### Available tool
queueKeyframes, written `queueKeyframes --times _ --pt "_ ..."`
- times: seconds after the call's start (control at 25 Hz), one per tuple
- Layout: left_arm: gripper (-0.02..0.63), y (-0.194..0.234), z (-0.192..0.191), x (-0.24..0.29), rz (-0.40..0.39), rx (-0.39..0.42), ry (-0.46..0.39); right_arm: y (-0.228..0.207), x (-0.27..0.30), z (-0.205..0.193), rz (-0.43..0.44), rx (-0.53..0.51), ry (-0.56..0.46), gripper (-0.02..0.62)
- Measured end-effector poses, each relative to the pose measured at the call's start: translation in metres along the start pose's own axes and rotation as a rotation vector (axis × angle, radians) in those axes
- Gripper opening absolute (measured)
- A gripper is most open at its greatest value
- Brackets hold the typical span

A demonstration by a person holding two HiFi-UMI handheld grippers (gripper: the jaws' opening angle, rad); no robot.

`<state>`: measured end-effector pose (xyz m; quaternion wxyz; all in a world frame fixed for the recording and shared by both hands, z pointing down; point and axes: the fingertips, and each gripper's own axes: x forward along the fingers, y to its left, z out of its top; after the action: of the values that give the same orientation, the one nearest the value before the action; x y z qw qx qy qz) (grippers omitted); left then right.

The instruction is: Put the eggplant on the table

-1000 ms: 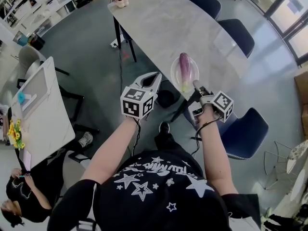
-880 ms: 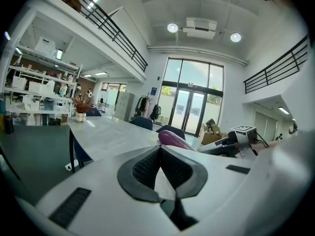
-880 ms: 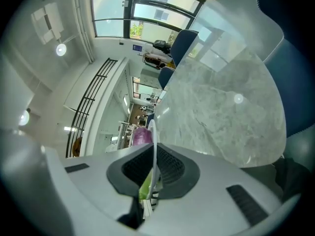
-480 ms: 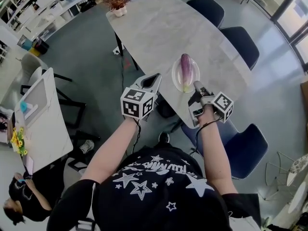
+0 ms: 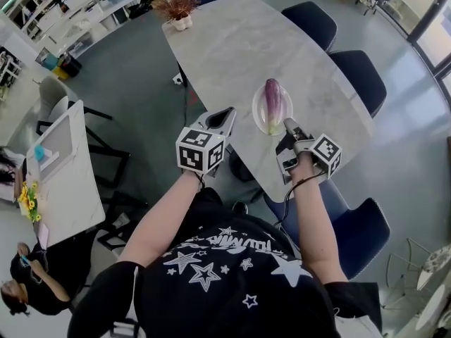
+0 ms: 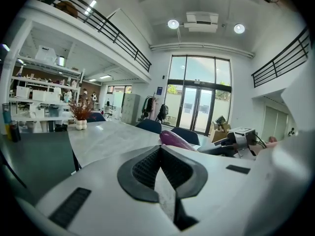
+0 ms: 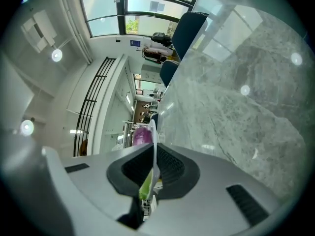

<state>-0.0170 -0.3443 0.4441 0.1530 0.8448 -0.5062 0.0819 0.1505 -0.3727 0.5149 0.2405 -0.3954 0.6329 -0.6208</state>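
A purple eggplant (image 5: 272, 103) with a green stem end lies on a small white plate (image 5: 258, 113). My right gripper (image 5: 287, 125) is shut on the plate's near rim, holding it over the near edge of the grey marble table (image 5: 246, 41); whether the plate touches the top I cannot tell. In the right gripper view the plate rim (image 7: 154, 132) stands edge-on between the jaws, with the eggplant (image 7: 142, 135) behind it. My left gripper (image 5: 227, 111) is shut and empty, just left of the plate. From the left gripper view the eggplant (image 6: 172, 139) shows beyond the closed jaws.
Dark blue chairs (image 5: 310, 20) (image 5: 359, 72) line the table's far side, and another chair (image 5: 352, 220) is below my right arm. A potted plant (image 5: 177, 5) stands at the table's far end. A white desk (image 5: 60, 167) and a seated person (image 5: 28, 287) are at left.
The head view has shifted, and the table lies a little nearer under the plate. Both grippers keep their pose and the right one still grips the plate.
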Motion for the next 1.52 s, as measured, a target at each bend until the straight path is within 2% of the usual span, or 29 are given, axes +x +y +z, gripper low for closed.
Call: queueKeyframes --times 0.32,0.96,1.2,1.52 --pt "0.008 0.024 -0.007 0.009 0.000 -0.018 0.010 -0.003 0.021 -0.007 -0.010 -0.005 0.003 0.018" --pt "0.008 0.042 0.000 0.112 -0.187 0.002 0.088 -0.023 0.060 0.030 -0.089 0.010 -0.118 0.018" --pt "0.008 0.071 0.009 0.165 -0.229 0.019 0.132 -0.030 0.104 0.055 -0.115 0.025 -0.152 0.018" --pt "0.008 0.089 0.004 0.199 -0.269 0.027 0.166 -0.044 0.123 0.066 -0.160 0.040 -0.194 0.018"
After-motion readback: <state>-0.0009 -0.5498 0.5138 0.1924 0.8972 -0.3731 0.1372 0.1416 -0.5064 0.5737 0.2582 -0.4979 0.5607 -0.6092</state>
